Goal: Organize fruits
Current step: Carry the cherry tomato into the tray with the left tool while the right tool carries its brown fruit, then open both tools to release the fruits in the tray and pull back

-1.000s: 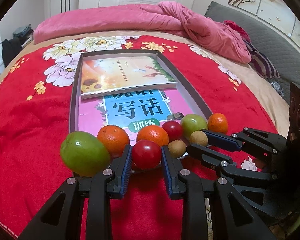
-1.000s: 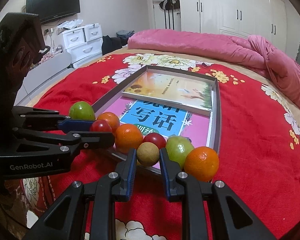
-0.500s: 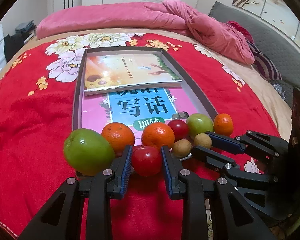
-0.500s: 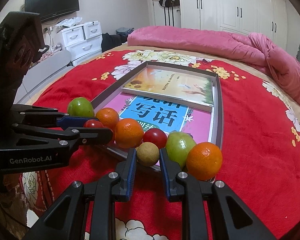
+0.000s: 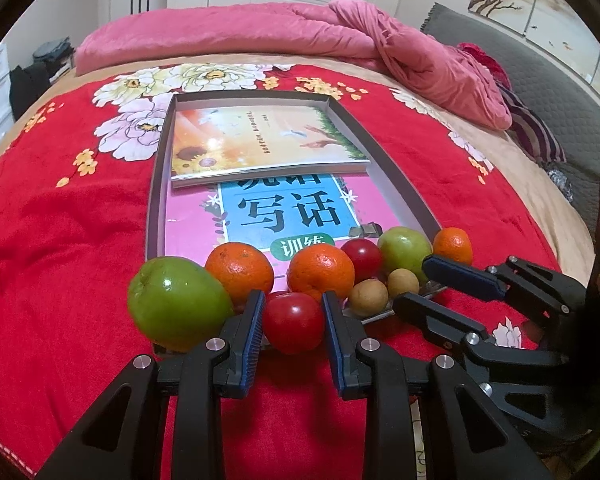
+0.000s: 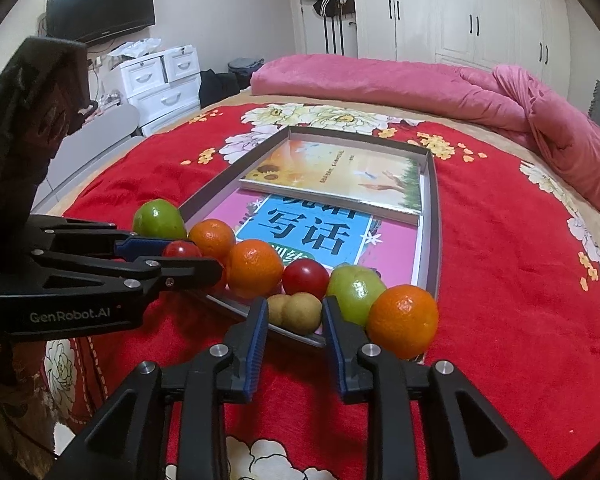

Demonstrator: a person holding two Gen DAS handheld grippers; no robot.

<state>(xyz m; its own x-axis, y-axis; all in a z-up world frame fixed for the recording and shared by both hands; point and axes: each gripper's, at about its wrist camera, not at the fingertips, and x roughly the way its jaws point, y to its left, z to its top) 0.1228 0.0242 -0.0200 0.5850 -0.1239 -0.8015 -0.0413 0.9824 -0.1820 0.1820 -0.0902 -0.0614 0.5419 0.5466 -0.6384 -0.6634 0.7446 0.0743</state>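
The left gripper (image 5: 294,322) had its jaws pinching a red tomato (image 5: 293,322) at the near edge of a shallow grey tray (image 5: 396,178) that lay on a bed under a red floral blanket (image 5: 60,240). Just left of it sat a large green fruit (image 5: 180,308), with two oranges (image 5: 240,266) behind. The right gripper (image 6: 294,314) had its jaws opening, with a small brown longan (image 6: 302,312) between them and a second longan (image 6: 277,307) touching the first on its left. Beside them rested a second red tomato (image 6: 305,279), a green fruit (image 6: 354,288) and an orange (image 6: 403,320) at the tray's near corner. Two books (image 5: 260,144) lay inside the tray.
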